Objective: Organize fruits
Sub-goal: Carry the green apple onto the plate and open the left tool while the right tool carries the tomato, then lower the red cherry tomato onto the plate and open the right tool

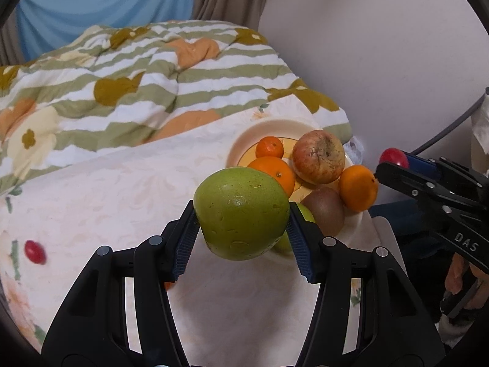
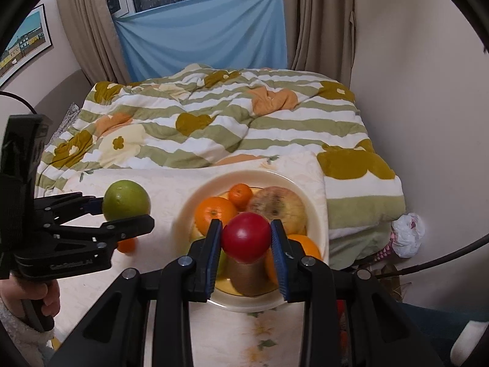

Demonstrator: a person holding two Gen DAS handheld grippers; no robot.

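L gripper point(image 1: 243, 232) clamped on green apple point(image 1: 241, 214), plate point(image 1: 266, 128) at 1 o'clock. R gripper point(image 2: 246, 257) pinched on red fruit point(image 2: 246, 237) over plate. Lower slow into gaps, else pile rolls.

Right claw point(image 2: 246, 240) clamps red fruit point(image 2: 246, 236) above bowl point(image 2: 318, 214) — left claw point(image 2: 122, 212) grips green apple point(image 2: 126, 200).

I read "DAS" in white on the black body of my right gripper point(image 1: 392, 165). Embossed lettering on my left gripper point(image 2: 122, 214) is too blurred to read.
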